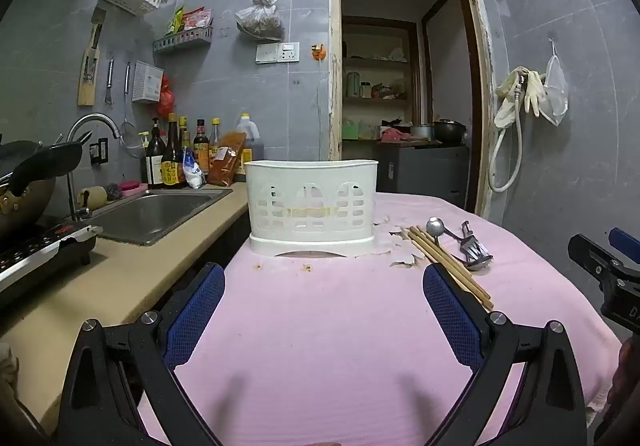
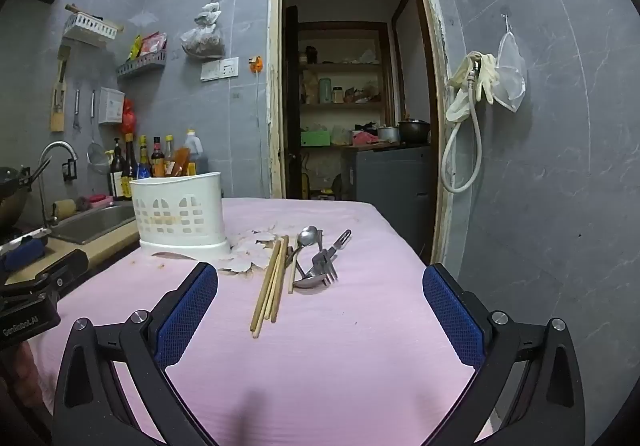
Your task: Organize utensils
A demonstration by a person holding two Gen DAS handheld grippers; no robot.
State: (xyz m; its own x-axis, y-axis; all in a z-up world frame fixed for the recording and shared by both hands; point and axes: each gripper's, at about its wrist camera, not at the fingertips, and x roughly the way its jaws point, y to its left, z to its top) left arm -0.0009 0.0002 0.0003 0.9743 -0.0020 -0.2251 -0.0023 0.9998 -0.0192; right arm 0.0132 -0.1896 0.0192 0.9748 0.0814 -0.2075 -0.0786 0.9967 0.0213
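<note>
A white slotted utensil holder [image 1: 312,202] [image 2: 178,212] stands upright on the pink cloth-covered table [image 1: 320,326] [image 2: 340,346]. To its right lie several wooden chopsticks [image 1: 448,266] [image 2: 270,282], metal spoons [image 1: 436,228] [image 2: 308,236] and forks [image 1: 474,246] [image 2: 326,258] in a loose pile. My left gripper [image 1: 324,278] faces the holder, open and empty, well short of it. My right gripper [image 2: 320,278] is open and empty too, with the utensil pile ahead between its fingers' lines. The right gripper's body [image 1: 608,278] shows at the right edge of the left wrist view.
Left of the table runs a beige counter [image 1: 120,278] with a steel sink [image 1: 156,214], sauce bottles [image 1: 176,158], a wok [image 1: 28,186] and a cooktop [image 1: 40,250]. A doorway [image 1: 404,86] opens behind the table. A grey tiled wall with a hanging hose [image 2: 460,150] stands right.
</note>
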